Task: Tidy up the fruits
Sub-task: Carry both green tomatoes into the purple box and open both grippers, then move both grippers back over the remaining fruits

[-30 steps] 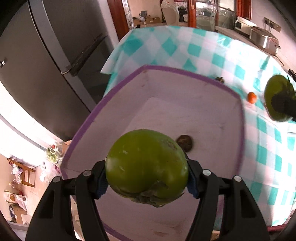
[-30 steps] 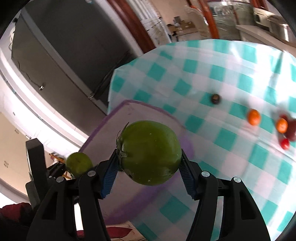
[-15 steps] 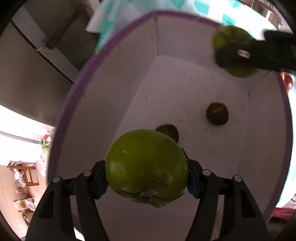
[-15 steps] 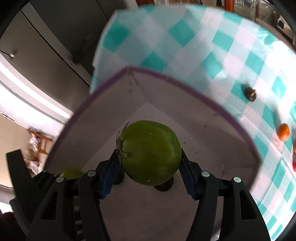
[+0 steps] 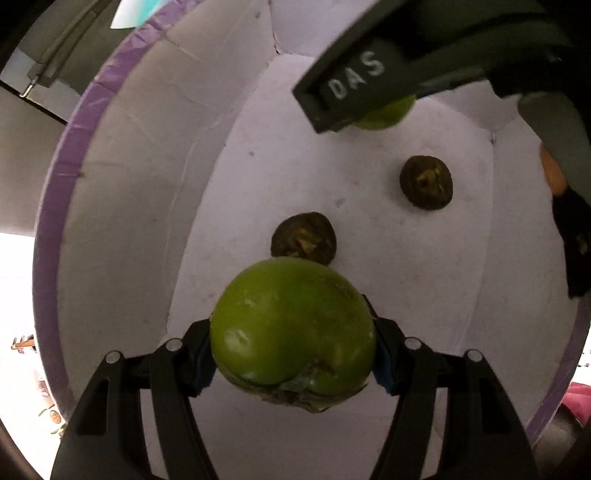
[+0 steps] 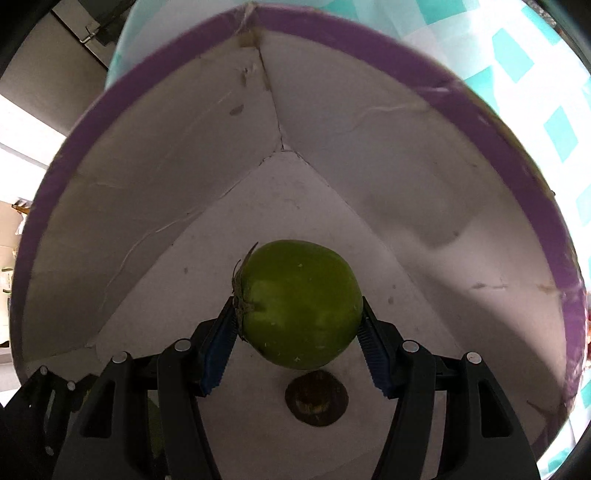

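A: Why are your jaws clamped like that?
B: Your left gripper (image 5: pixel 293 354) grips a green tomato (image 5: pixel 293 328) by its sides, and your right gripper (image 6: pixel 297 332) pinches another green tomato (image 6: pixel 301 302), both pointing down inside the purple-rimmed box (image 6: pixel 369 33) so they land beside the two dark fruits (image 5: pixel 426 182)
A: What changed?
B: A second ago the right tomato hung over the checked tablecloth (image 6: pixel 517 62); now both sit low inside the box

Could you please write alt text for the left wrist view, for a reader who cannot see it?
The left gripper holds a green fruit over the inside of a white box with a purple rim. Two small dark fruits lie apart on the box floor, and the right gripper, holding another green fruit, reaches in from the top.
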Demonstrator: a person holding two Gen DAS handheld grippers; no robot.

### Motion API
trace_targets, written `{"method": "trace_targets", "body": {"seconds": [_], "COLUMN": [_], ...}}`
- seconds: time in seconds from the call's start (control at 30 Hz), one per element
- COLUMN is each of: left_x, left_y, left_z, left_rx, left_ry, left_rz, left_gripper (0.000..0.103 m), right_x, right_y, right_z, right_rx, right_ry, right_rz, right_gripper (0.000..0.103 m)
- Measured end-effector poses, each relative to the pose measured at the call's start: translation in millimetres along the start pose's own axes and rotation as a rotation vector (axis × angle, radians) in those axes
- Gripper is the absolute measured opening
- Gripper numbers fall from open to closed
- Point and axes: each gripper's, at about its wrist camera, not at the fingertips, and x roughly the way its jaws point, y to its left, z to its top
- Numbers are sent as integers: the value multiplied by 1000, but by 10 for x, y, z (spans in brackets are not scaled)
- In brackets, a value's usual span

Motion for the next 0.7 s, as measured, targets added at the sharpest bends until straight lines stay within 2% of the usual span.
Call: {"method": "trace_targets", "body": {"seconds": [0.23,0.43,0.5,0.63,0.7], "left_x": [49,51,78,36,-73], "left_y": [60,130,136,202,204], "left_z": [-10,17,94,84,63], "left_rx": [0,-13,-28,-56,-65], "left_ry": [38,39,35,9,-45], "left_rz": [-25,-27,-26,-10,12], "left_gripper": [67,67,67,67,78], "right_x": [82,110,72,-209,-364], "right_y": [1,35,47,7,-43], "right_z": [-14,142,111,90,56], "right_rx": [23,33,27,52,72], "right_ry": [14,10,-11,-110,-155], "right_rz": [-7,-10,-16,9,28], "right_gripper": [61,62,63,72,74]}}
